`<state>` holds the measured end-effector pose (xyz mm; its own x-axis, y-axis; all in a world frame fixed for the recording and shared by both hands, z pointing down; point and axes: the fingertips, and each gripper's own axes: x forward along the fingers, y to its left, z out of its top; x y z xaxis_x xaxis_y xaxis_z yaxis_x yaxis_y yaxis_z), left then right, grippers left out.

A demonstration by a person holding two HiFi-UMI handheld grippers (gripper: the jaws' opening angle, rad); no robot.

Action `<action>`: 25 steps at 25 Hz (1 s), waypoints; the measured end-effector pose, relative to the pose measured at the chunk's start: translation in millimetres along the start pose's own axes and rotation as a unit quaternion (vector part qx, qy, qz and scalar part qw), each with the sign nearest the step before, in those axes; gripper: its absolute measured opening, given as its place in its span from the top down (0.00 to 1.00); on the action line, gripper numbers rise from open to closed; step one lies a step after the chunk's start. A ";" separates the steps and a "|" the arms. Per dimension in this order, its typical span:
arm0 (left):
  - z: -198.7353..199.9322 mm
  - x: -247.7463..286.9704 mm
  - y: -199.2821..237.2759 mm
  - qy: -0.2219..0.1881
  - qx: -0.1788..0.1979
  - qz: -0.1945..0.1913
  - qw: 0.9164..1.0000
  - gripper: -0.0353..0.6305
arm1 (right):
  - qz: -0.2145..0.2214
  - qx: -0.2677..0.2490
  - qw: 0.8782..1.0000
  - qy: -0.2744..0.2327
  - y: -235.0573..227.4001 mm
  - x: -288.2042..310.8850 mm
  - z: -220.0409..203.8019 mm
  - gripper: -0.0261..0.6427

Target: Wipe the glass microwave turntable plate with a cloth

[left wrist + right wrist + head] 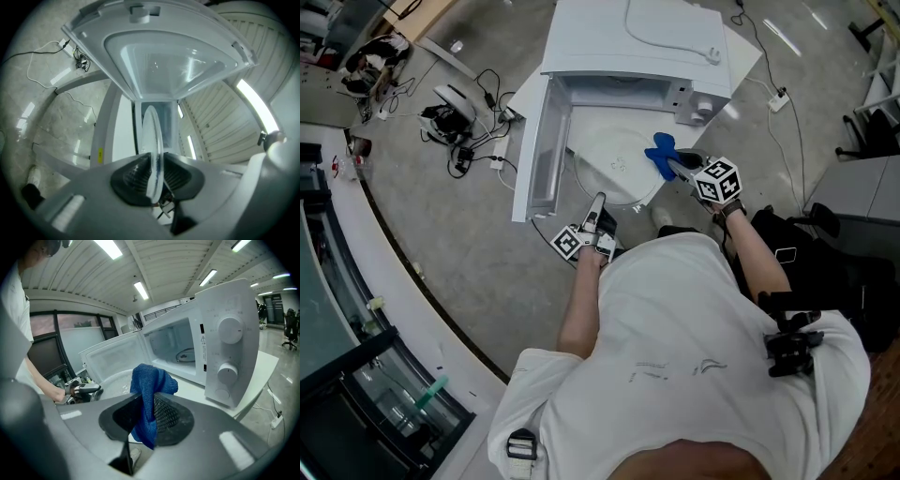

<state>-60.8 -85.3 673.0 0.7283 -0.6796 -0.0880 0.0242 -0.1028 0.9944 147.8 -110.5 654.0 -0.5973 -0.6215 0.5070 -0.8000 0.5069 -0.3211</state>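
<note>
Since the glass turntable plate (614, 167) is stiff, slick and breakable, I judge its rim the safest hold; my left gripper (598, 211) is clamped there, before the open microwave (628, 56). My right gripper (680, 167) pinches the blue cloth (661, 153). Only the left gripper view shows the rim edge-on between its jaws.

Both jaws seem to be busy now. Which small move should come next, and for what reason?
Probably press the blue cloth, held in the shut jaws of the right gripper, onto the glass plate and sweep across it. The left gripper clamps the plate's rim, outside the open microwave; the cloth is at the plate's edge, contact unclear.
</note>
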 end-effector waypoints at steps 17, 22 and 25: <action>48.0 89.1 -24.0 -0.060 0.003 -0.074 0.995 0.85 | 0.018 -0.027 0.994 -0.101 10.7 -29.3 77.0 0.86; 67.4 133.3 -23.4 -0.081 0.003 -0.080 0.994 0.85 | 0.009 -0.023 0.996 -0.091 -2.7 -36.6 68.2 0.86; 78.2 158.9 -18.0 -0.088 -0.001 -0.080 0.993 0.85 | 0.006 -0.019 0.995 -0.094 -10.2 -38.4 70.8 0.86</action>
<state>1.0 -248.2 636.6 0.5840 -0.7713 -0.2530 0.1303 -0.2185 0.9671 174.8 -134.2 581.1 -0.6102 -0.7140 0.3433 -0.7918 0.5352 -0.2943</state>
